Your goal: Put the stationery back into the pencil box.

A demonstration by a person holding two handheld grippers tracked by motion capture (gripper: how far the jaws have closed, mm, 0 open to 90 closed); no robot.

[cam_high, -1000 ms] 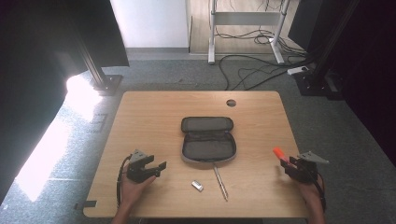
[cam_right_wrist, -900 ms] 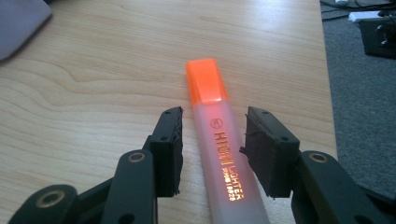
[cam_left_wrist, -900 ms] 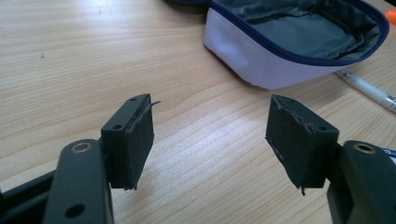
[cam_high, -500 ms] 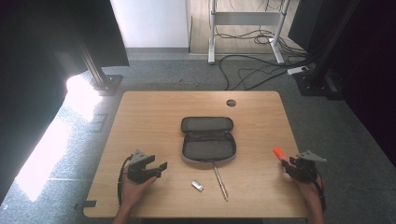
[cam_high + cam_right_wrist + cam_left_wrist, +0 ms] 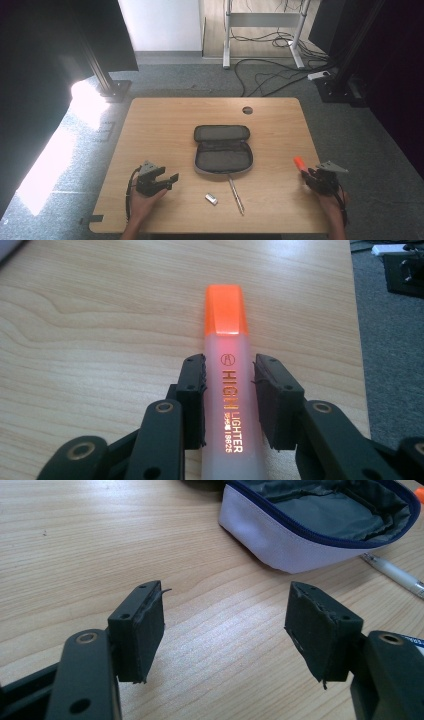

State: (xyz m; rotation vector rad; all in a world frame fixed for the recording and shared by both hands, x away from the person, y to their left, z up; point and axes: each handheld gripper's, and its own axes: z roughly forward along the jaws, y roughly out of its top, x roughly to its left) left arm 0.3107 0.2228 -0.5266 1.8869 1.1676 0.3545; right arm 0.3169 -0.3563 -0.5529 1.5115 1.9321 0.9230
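An orange highlighter (image 5: 227,340) lies on the wooden table (image 5: 165,125) near its right edge, orange cap pointing away from the hand. My right gripper (image 5: 230,390) has just been closing its jaws, and both pads now touch the highlighter's pale body. From above, the highlighter (image 5: 300,163) sticks out ahead of the right gripper (image 5: 312,176). My left gripper (image 5: 167,180) rests at the front left, open with nothing between its jaws (image 5: 225,630). An open grey pencil case (image 5: 222,150) lies mid-table, its near end (image 5: 320,525) ahead of the left gripper.
A pen (image 5: 236,195) and a small silver object (image 5: 211,199) lie in front of the case. A round cable hole (image 5: 247,110) is at the table's back. The table's right edge runs close beside the right gripper. Cables and desk legs are on the floor behind.
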